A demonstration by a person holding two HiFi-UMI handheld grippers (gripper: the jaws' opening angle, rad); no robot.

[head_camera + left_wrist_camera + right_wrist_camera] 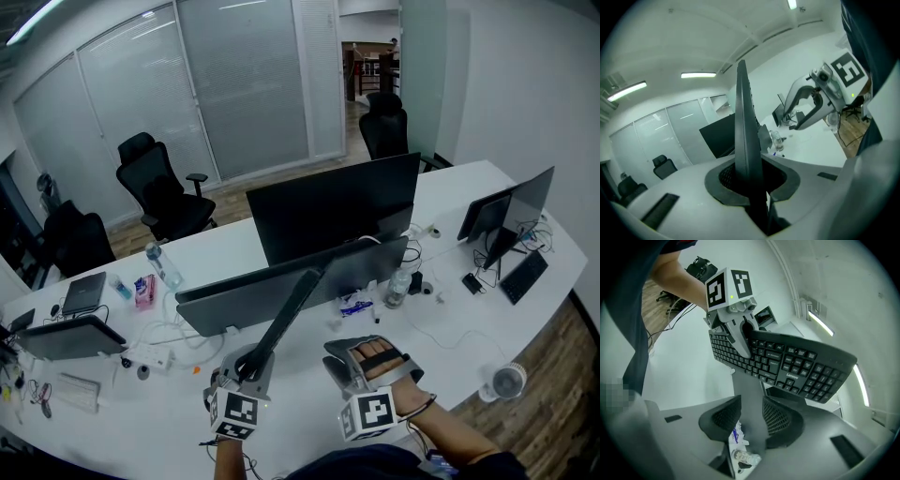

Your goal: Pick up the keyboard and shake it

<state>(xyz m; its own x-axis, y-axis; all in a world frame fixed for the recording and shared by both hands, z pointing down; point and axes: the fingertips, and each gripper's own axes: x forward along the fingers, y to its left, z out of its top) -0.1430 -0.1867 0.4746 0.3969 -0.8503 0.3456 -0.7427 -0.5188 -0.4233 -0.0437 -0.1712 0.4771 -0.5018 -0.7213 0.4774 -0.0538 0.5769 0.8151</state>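
The left claw [251,364] grips the keyboard [743,131], which rises edge-on ahead of it. The right claw [752,420] stands half-open and empty. Judged next: shake.

Keyboard [284,319]: black, full-size, number pad at one end, small white maker's mark on key face. Raised clear of tabletop [450,314]. Head view, lower centre: thin dark bar slanting up-right, near end clamped in left tongs [251,364]. Left gripper view, mid-frame: edge-on, upright. Right gripper view, centre: key face toward camera, sloping down to right.
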